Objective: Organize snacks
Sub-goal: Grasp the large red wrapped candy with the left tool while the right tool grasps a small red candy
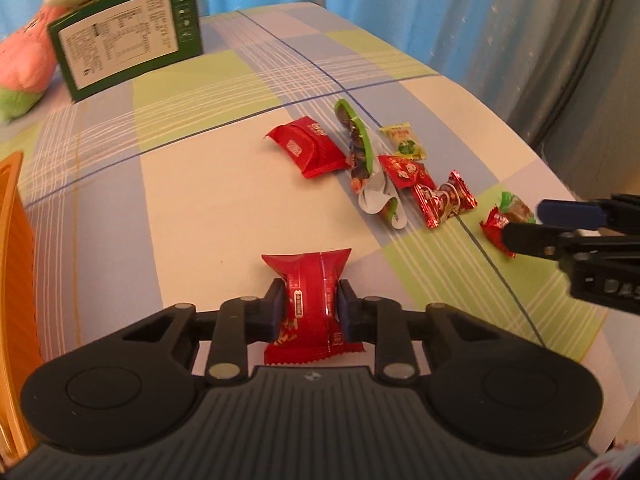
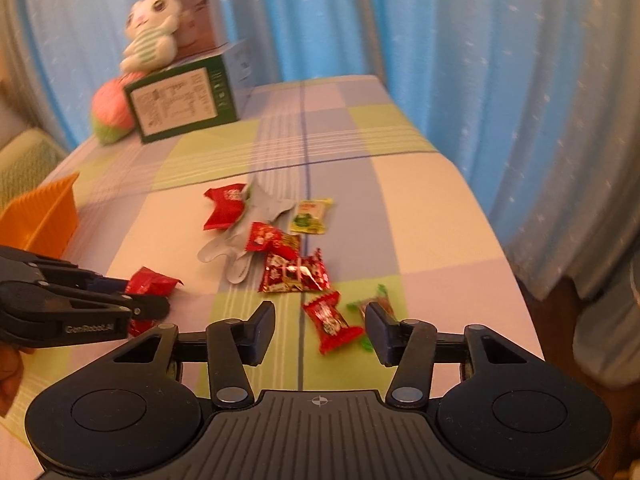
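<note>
Red snack packet (image 1: 310, 304) clamped in left gripper (image 1: 308, 307); small red candy (image 2: 331, 322) between wide-open right gripper (image 2: 320, 332) fingers

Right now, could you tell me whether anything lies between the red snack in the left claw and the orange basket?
Nothing visible does. The left claw holds the red snack, and only bare tablecloth shows between it and the orange basket to its left. The other snacks lie on the far side, away from the basket.

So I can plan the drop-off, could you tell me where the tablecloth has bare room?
Free: the stretch between the orange basket and the large red packet, and the cloth behind the snacks up to the green box. Crowded: the snack cluster around the silver-green wrapper, toward the right gripper.
</note>
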Demonstrator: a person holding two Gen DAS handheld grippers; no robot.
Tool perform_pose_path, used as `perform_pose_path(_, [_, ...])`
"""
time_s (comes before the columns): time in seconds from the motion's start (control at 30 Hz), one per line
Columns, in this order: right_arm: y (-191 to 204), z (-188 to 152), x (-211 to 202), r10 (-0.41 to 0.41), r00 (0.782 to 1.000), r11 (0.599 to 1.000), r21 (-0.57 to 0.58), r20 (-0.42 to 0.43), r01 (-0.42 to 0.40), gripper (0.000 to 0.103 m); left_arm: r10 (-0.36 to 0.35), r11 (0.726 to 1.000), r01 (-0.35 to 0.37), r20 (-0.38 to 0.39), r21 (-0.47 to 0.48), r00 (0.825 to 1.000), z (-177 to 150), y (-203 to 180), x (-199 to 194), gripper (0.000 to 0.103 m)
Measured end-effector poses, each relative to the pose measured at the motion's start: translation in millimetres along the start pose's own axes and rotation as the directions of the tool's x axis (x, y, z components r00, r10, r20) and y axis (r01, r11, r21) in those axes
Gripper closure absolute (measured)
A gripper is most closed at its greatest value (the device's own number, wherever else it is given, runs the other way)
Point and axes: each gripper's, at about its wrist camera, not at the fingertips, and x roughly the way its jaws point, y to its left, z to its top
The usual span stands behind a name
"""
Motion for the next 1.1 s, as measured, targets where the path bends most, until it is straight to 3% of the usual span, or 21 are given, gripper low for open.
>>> perform_pose_path(0.3, [10.1,-3.2,39.1,-0.035,0.997,0.991,-0.132,-0.07,0.026,0.067,-0.016,0.998,0.019,0.047,-0.056,0.999,-10.8,3.6,-12.7,0.079])
perform_pose_path(0.37, [11.4,-5.3,40.0,-0.037,0.997,0.99,-0.137,-0.067,0.028,0.073,-0.02,0.997,0.024,0.057,-0.071,0.998,-11.4,5.5,-14.1,0.079])
perform_pose_path(0.4, [12.1,-5.8,39.4,-0.04,0.997,0.99,-0.134,-0.065,0.031,0.085,-0.02,0.997,0.025,0.062,-0.077,0.998,-11.5,6.1,-15.0,0.079])
perform_pose_path(0.63, [14.6,-3.1,22.3,-0.031,0.998,0.997,-0.074,-0.05,0.027,0.086,-0.031,0.992,0.041,0.082,-0.121,0.996,-11.9,10.2,-29.6,0.08])
perform_pose_path(1.1, [51.9,16.8,-59.2,0.007,1.0,1.0,-0.01,0.024,-0.006,0.086,-0.011,0.985,0.033,0.125,-0.171,0.992,-25.6,13.8,-98.8,0.08])
